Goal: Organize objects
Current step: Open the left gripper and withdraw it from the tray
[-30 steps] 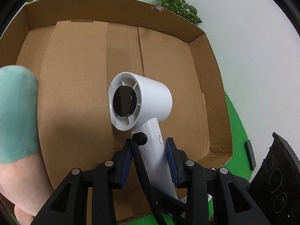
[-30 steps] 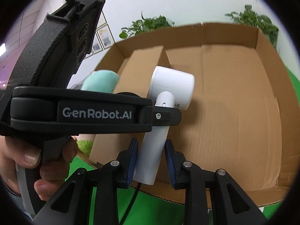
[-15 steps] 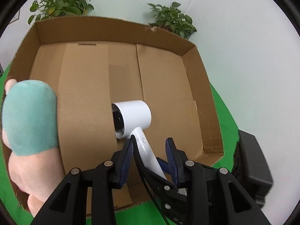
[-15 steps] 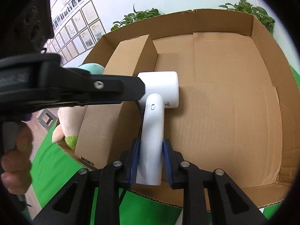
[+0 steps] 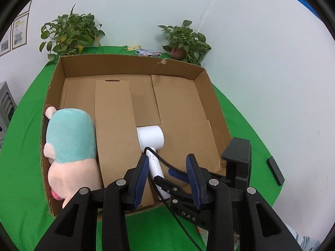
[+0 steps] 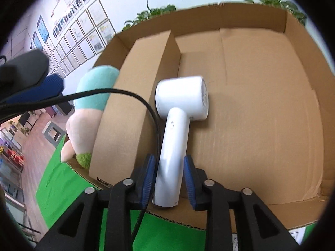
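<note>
**Hair dryer low in the box, cord loose across the grip**

The white plastic hair dryer with a round barrel (image 6: 181, 98) lies low in the large open brown cardboard box (image 5: 129, 62), just right of the upright cardboard divider (image 5: 114, 125), its handle pointing toward the near wall. The right tongs (image 6: 169, 174) sit around the base of that handle; a sliver of gap shows at the right pad, so I cannot tell whether they grip it or have let go. The left tongs (image 5: 167, 173) are spread wide, holding nothing, above the near edge of the box.

Risks from here, as I judge them:

- The thin black power cord (image 6: 117, 93) arcs from the far left, runs down beside the handle and passes the left pad of the right tongs. Pulling those tongs back could snag the cord and drag the dryer out of place or tip it onto its barrel
- In the left view the cord also crosses between the open pads; closing there would pinch cord, not handle
- The teal and pink plush toy (image 5: 69, 144) fills the narrow left compartment and leans on the divider, which could bow toward the dryer
- Loose cord may trail over the near wall onto the green-covered worktop (image 5: 25, 146)
</note>
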